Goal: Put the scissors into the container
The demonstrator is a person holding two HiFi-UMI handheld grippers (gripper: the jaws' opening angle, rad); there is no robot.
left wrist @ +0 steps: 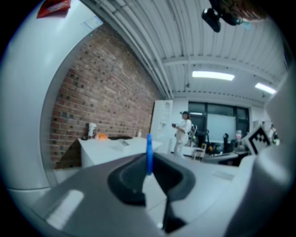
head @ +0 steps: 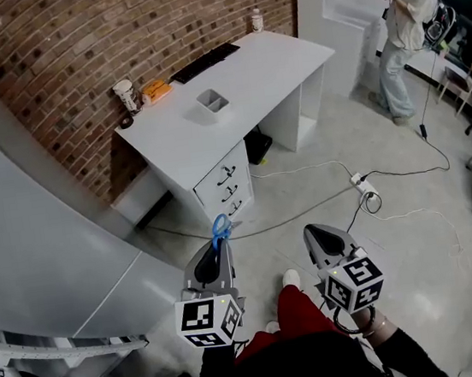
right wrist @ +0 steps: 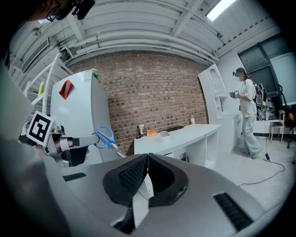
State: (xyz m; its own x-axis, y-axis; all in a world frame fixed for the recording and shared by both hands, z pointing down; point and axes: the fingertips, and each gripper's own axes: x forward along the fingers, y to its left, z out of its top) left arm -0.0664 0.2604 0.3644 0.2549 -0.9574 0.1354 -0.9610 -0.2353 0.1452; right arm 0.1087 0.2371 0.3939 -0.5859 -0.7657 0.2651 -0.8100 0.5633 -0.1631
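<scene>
Scissors with blue handles (head: 220,227) stick up from the tip of my left gripper (head: 220,246), which is shut on them. In the left gripper view the blue handle (left wrist: 149,152) stands edge-on between the jaws of that gripper (left wrist: 150,163). The right gripper view shows the scissors (right wrist: 105,137) from the side, held at the left gripper's (right wrist: 69,142) tip. My right gripper (head: 318,237) is beside it, shut (right wrist: 148,159) with nothing in it. A small white square container (head: 213,103) sits on the white desk (head: 255,69), well ahead of both grippers.
The desk has drawers (head: 229,188) on its near end and carries a keyboard (head: 205,61), a cup (head: 125,95), an orange thing (head: 156,88) and a bottle (head: 257,20). A tall grey cabinet (head: 28,245) stands left. Cables and a power strip (head: 363,185) lie on the floor. A person (head: 405,27) stands far right.
</scene>
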